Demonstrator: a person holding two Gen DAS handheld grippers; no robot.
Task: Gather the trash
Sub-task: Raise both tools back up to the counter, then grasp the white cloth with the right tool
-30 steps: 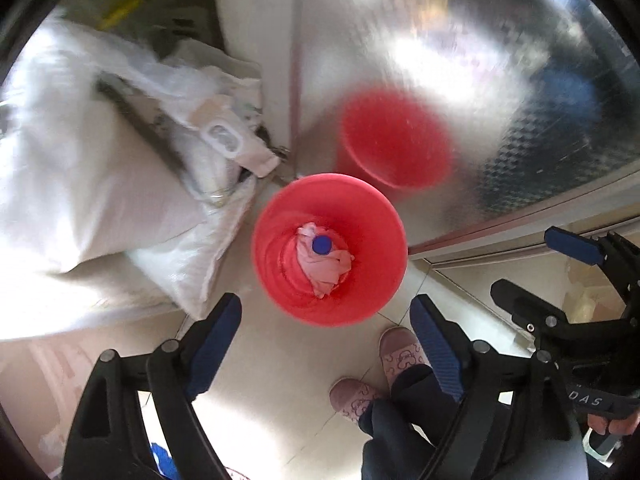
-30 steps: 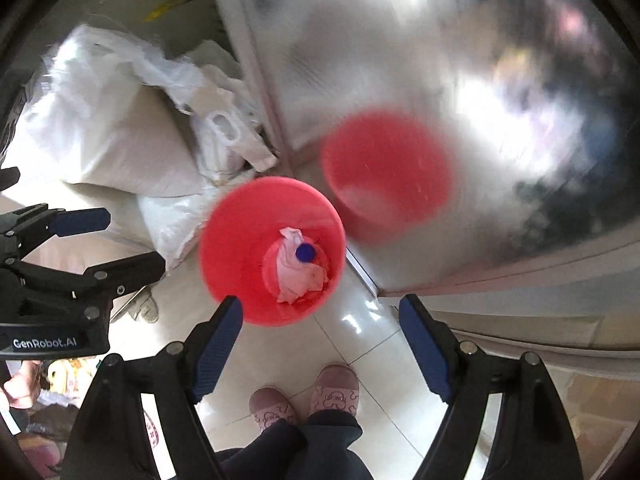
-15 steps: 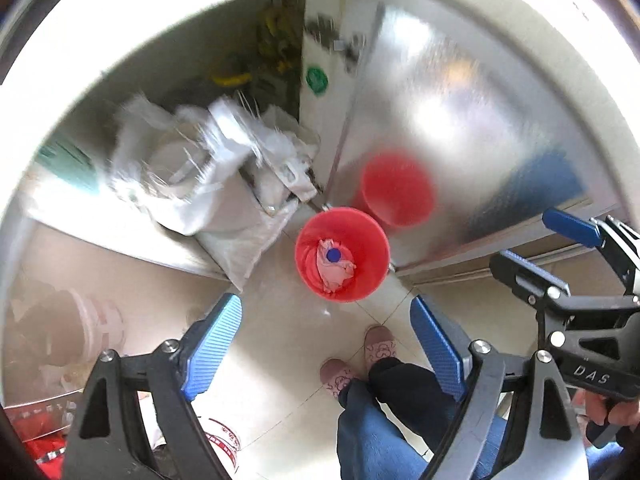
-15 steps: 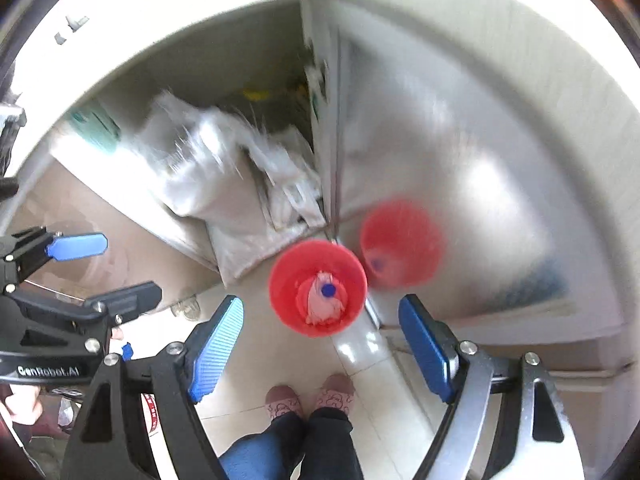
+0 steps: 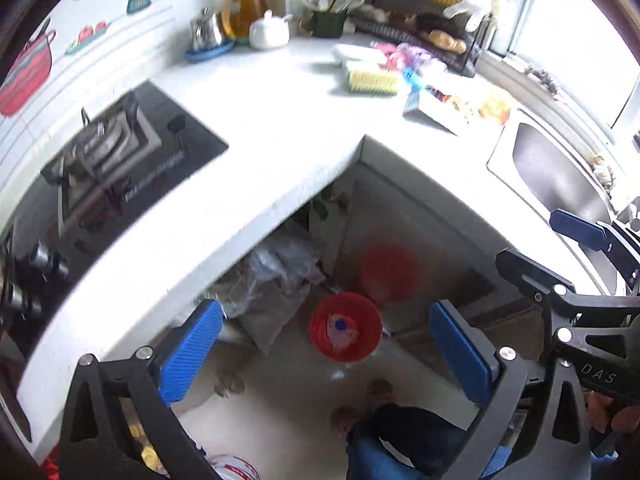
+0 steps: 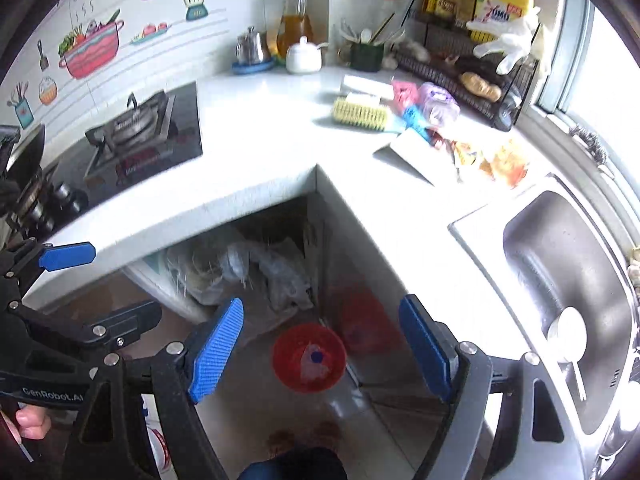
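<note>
A red bin (image 5: 370, 340) stands on the floor by the counter's inner corner, far below both grippers, with pink trash and a blue cap (image 5: 340, 326) inside. My left gripper (image 5: 324, 332) hangs high above it; its jaws are opening and hold nothing. In the right wrist view the bin (image 6: 286, 360) shows between the pads of my right gripper (image 6: 320, 332), which is open and holds nothing. Crumpled snack wrappers (image 6: 488, 160) lie on the white counter (image 6: 260, 160) near the sink. Each gripper appears at the edge of the other's view.
A gas stove (image 6: 140, 132) sits on the counter's left, a steel sink (image 6: 560, 264) on its right. A brush (image 6: 360, 114), packets and a rack (image 6: 460, 76) crowd the back. White sacks (image 6: 260, 272) lie under the counter. The person's shoes (image 5: 380, 392) are near the bin.
Both grippers have risen well above the red bin, which looks much smaller now. The countertop, stove and sink have come into view. The left jaws have spread wider.
</note>
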